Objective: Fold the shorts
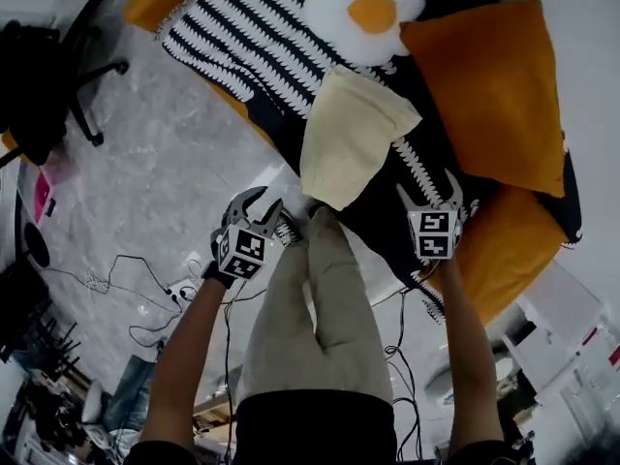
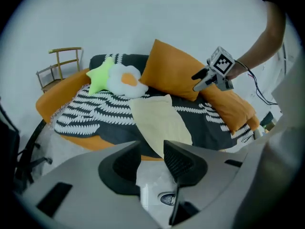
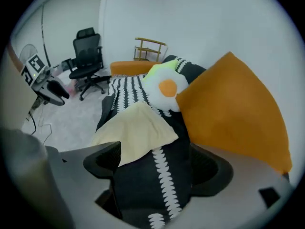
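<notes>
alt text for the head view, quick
Folded cream shorts lie on a black-and-white blanket, near an orange cushion and an egg pillow. Seen from above, the left claw and right claw hang open and empty either side of the shorts' near end.

I hold the left gripper (image 1: 260,204) at 9 o'clock, jaws narrowly apart; right gripper (image 1: 427,192) at 3 o'clock, jaws wide, both empty.

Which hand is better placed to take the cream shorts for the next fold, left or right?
Probably the right: the right tongs stand open and empty over the blanket, the shorts just ahead of them. The left tongs, also open, hang over the floor.
</notes>
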A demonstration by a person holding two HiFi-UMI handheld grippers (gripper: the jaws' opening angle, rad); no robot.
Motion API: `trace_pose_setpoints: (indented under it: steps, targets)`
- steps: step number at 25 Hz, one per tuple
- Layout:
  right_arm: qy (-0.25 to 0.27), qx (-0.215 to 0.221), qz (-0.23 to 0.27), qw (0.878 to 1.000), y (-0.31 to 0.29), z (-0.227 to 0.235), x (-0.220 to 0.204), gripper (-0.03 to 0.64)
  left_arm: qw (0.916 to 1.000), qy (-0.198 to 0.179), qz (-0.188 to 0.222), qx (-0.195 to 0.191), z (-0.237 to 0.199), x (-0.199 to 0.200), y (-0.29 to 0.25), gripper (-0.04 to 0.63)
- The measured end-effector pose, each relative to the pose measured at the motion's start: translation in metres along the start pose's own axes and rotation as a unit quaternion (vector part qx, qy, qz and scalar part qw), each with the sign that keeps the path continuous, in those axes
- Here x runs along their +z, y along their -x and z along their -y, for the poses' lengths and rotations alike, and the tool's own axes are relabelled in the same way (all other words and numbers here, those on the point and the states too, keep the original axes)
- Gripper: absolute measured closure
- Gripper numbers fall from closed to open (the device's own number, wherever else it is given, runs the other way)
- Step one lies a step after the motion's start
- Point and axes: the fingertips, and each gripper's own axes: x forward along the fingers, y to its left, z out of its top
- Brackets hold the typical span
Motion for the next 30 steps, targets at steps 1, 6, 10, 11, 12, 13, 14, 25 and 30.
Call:
trace_pose_setpoints:
  steps: [1, 6, 10, 11, 12, 13, 14, 25, 30]
  targets:
    - [-0.017, 0.003, -0.006, 1.0, -0.004, 0.0, -0.015, 0.152, 0.9999, -0.01, -0.007, -0.005, -0.003, 0.009, -0.011, 0.432]
    - [-0.064, 0.028, -0.031, 0.997, -0.021, -0.001, -0.069, 0.166, 0.9949, -0.074, -0.052, -0.044, -0.003, 0.056, -0.067, 0.405]
    - [-0.072, 0.044, -0.041, 0.996, -0.032, 0.009, -0.08, 0.183, 0.9822, -0.155, -0.079, -0.071, -0.009, 0.091, -0.104, 0.395]
    - [-0.067, 0.048, -0.043, 0.996, -0.034, 0.012, -0.078, 0.188, 0.9765, -0.183, -0.085, -0.076, -0.012, 0.099, -0.109, 0.388]
    - [-0.055, 0.048, -0.041, 0.997, -0.038, 0.018, -0.072, 0.193, 0.9706, -0.21, -0.088, -0.078, -0.017, 0.11, -0.117, 0.385]
    - [-0.042, 0.044, -0.036, 0.998, -0.046, 0.028, -0.065, 0.2, 0.9644, -0.236, -0.089, -0.081, -0.024, 0.121, -0.126, 0.383]
    - [-0.032, 0.036, -0.033, 0.998, -0.054, 0.04, -0.057, 0.208, 0.9579, -0.259, -0.088, -0.087, -0.03, 0.131, -0.137, 0.378]
    - [-0.081, 0.029, -0.054, 0.995, -0.164, 0.12, -0.011, 0.361, 0.9211, -0.351, -0.098, -0.136, -0.097, 0.212, -0.267, 0.33]
    - [-0.055, 0.132, -0.098, 0.985, -0.227, 0.11, 0.017, 0.374, 0.8844, -0.35, -0.175, -0.254, -0.078, 0.203, -0.314, 0.256]
